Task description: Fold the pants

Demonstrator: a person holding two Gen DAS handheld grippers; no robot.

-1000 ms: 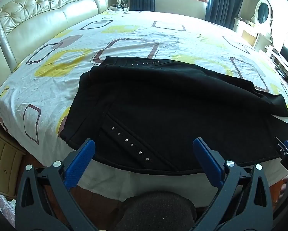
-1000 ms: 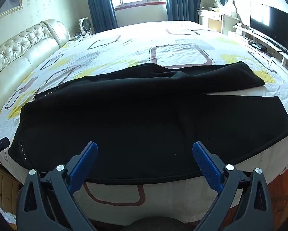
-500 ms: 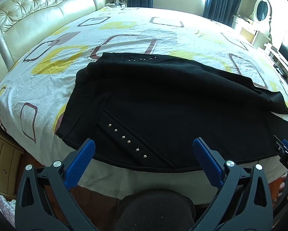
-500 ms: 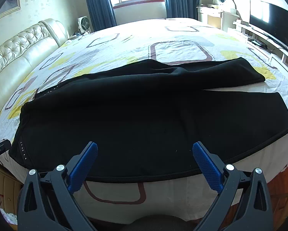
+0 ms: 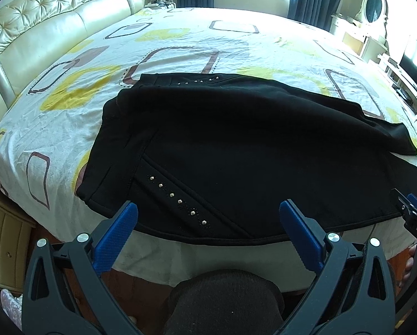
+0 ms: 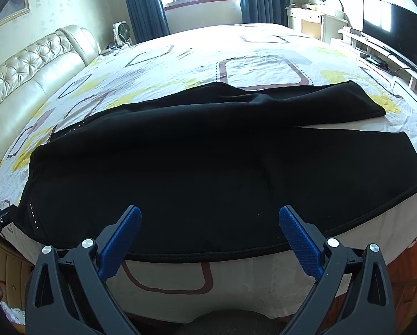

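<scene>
Black pants (image 5: 236, 150) lie spread across the near part of a bed (image 5: 180, 42) covered by a white sheet printed with yellow patches and brown rounded rectangles. In the left wrist view the waistband end sits to the left, with a diagonal row of small silver studs (image 5: 177, 201) running along a pocket seam near the bed's front edge, and a second row of studs (image 5: 198, 81) on the far edge of the waist. The two legs stretch to the right; the far leg (image 6: 306, 103) lies partly over the near leg (image 6: 347, 167), and a strip of sheet shows between their ends in the right wrist view. The pants' near hem runs along the front edge of the mattress, just over the drop.

The left gripper (image 5: 208, 223) has its blue-padded fingers spread wide, empty, held just short of the studded pocket area at the bed's edge. The right gripper (image 6: 209, 226) is likewise spread wide and empty, poised before the middle of the near leg. Neither touches the fabric.

A cream tufted headboard (image 5: 55, 28) stands at the left, dark blue curtains (image 6: 144, 2) frame a window, and a television (image 6: 392, 30) sits at the right.
</scene>
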